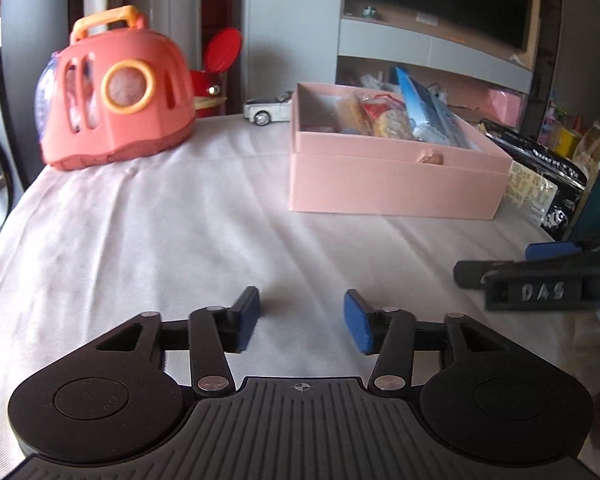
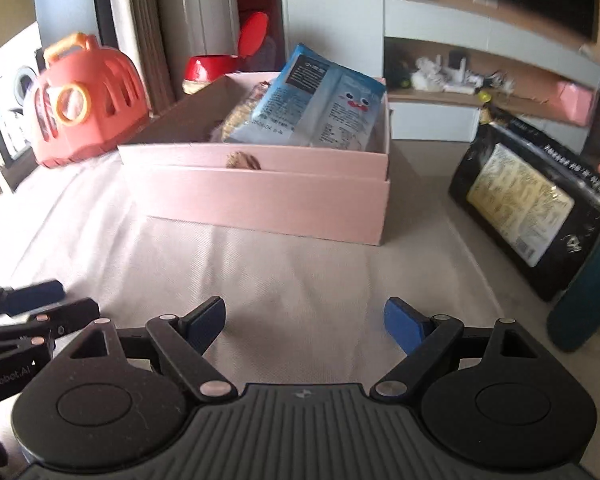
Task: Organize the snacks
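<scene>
Both grippers, left [image 1: 301,322] and right [image 2: 305,325], hung wide open with nothing in them over the table's [image 1: 140,220] near edge. The pink box [image 1: 396,184], stuffed with snacks [image 2: 320,104], sat toward the far edge, with a black pack [image 2: 528,200] just off its right side.

"DAS" stands on the right tool [image 1: 500,264]; packet print is unreadable.

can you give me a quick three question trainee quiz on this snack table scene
1. True or false: the blue snack packet lies inside the open pink cardboard box.
2. Which lies outside the box? A) black snack bag with a yellow label B) blue snack packet
3. Fill in: both the left gripper and the right gripper are ____, holding nothing.

Key: 1 true; 2 A; 3 open
</scene>
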A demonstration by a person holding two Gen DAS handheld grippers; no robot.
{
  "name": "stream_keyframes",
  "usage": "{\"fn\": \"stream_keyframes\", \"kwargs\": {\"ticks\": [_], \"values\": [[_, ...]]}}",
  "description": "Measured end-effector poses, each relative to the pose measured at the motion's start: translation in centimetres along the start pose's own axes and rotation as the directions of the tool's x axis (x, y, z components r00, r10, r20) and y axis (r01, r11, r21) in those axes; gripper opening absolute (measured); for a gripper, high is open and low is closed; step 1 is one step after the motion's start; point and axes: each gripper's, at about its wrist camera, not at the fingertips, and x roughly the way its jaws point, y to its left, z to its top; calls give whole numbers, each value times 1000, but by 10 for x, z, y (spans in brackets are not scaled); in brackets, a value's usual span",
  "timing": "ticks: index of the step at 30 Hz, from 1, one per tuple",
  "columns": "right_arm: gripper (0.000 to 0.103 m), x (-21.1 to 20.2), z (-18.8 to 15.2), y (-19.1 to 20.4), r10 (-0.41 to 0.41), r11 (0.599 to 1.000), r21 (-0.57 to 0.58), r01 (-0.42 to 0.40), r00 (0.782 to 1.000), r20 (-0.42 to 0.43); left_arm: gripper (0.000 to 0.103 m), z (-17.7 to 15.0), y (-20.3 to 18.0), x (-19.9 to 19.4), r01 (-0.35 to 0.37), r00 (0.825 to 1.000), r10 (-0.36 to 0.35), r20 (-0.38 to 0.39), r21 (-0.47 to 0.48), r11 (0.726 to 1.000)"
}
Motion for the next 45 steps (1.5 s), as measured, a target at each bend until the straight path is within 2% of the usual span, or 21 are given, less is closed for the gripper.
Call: {"fn": "stream_keyframes", "kwargs": {"ticks": [8,15,45], "values": [[99,-1,-12,0,-30,999,13,30,999,25,65,3,-13,7,-28,1000,28,6,17,999],[99,-2,-17,-3,-30,999,24,29,997,72,65,3,-13,7,-26,1000,26,11,12,1000],[101,-1,-17,-1,-34,999,26,32,997,69,65,4,-11,8,-18,1000,18,14,6,1000]]}}
